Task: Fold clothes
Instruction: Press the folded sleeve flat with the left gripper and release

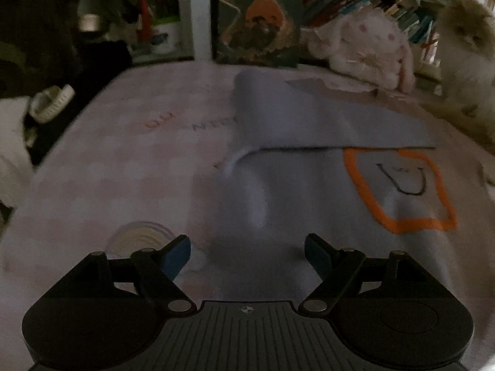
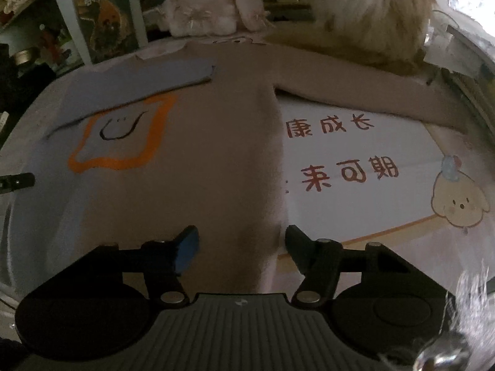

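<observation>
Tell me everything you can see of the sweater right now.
The sweater lies flat on the printed bedsheet, soft knit, half blue-grey, half tan, with an orange outline around a smiley face. One blue sleeve is folded across the chest; the tan sleeve stretches outward. Both tongs hover open over its hem.

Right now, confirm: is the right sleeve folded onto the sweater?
No, the right sleeve lies stretched outward across the mat, away from the sweater body.

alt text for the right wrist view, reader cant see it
A two-tone sweater, grey-blue on the left and tan on the right, lies flat on a printed cloth, its blue sleeve folded across the chest above an orange outlined smiley print. The open right gripper hovers over its hem, with plush toys behind.
</observation>
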Demonstrator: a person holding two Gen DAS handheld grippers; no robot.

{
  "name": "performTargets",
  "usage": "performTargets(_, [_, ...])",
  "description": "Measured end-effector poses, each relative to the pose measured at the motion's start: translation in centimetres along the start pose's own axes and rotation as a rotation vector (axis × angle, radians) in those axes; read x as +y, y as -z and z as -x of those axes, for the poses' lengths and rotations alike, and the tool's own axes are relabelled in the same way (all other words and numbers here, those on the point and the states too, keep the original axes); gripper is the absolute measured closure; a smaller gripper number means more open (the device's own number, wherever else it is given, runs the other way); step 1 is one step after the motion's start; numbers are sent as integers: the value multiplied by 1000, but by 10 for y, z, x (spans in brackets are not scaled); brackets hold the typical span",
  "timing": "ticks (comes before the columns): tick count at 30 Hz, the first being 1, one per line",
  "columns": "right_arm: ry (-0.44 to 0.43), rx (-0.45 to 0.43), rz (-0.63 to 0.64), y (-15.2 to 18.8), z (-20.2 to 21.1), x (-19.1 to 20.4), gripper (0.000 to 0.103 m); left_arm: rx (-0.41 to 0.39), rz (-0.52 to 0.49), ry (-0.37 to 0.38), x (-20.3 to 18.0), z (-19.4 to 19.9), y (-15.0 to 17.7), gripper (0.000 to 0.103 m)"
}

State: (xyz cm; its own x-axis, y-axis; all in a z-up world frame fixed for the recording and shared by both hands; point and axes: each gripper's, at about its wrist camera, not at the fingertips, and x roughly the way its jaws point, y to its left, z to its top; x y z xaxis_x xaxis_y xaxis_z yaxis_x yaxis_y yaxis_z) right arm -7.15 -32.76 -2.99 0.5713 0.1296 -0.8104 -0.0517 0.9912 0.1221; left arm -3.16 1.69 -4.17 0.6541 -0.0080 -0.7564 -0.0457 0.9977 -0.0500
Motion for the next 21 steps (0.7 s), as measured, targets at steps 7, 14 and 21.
performTargets(7, [38,-19,-20,5,2,11,83,-15,71,50,10,-1,3,68])
performTargets(14, [41,-31,-29,8,3,27,88,-20,117,135,30,1,-2,95])
performTargets(21, [4,-31,37,7,-2,61,89,-27,128,81,67,4,-2,95])
